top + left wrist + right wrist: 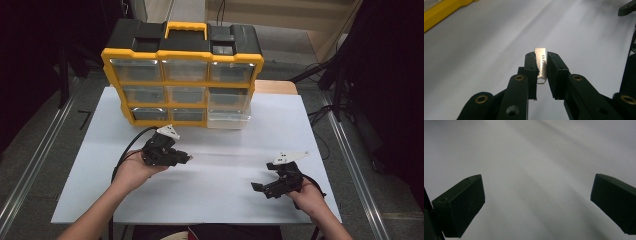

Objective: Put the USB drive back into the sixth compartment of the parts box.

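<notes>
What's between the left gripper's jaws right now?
The left gripper is shut on a small flat metal piece, silver with engraved letters, its top standing clear above the pads. Its lower part is hidden between the jaws, so its full shape can't be told.

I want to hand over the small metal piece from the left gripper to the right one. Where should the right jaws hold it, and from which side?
Probably grip the free end of the small metal piece, coming from beyond the left gripper. That flat end sticks out past the closed pads; the looped end sits hidden between them. The right gripper stands open.
</notes>
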A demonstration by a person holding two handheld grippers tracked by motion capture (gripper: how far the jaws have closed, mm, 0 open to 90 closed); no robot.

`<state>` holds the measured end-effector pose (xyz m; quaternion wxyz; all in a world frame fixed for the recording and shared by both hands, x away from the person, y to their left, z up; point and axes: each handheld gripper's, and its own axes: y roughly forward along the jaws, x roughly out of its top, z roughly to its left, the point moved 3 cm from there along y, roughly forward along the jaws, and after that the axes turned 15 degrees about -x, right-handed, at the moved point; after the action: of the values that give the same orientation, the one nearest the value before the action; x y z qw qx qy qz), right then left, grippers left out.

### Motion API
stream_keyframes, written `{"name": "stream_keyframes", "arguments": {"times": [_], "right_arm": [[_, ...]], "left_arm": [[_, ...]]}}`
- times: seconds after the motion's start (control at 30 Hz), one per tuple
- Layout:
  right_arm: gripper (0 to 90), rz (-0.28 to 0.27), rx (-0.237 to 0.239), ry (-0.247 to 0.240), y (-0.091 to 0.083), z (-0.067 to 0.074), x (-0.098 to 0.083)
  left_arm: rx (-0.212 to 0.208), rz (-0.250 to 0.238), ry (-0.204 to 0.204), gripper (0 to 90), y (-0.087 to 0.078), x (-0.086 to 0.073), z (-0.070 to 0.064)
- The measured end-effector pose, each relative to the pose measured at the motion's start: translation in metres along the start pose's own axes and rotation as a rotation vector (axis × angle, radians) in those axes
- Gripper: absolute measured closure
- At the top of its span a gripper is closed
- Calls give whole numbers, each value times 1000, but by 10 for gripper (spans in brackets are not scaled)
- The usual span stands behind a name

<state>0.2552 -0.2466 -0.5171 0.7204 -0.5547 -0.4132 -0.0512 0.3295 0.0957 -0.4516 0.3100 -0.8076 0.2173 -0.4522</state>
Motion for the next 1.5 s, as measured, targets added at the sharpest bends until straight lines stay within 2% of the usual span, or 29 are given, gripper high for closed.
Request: {"name": "stream_keyframes", "arguments": {"times": [0.3, 0.57, 0.97, 1.13, 1.5], "right_arm": [[0, -2, 0, -5, -1, -1, 0], [0, -3, 0, -3, -1, -1, 0], [0, -6, -1, 0, -1, -2, 0], [0, -6, -1, -2, -1, -1, 0], [0, -6, 1, -1, -1, -2, 0]], "left_arm": [[-33, -2, 13, 793, -5, 14, -3], [-81, 27, 52, 793, -9, 28, -5], [-158, 30, 96, 794, -10, 48, -11], [-158, 38, 108, 794, -11, 54, -11], [-189, 43, 147, 794, -20, 72, -18]]}}
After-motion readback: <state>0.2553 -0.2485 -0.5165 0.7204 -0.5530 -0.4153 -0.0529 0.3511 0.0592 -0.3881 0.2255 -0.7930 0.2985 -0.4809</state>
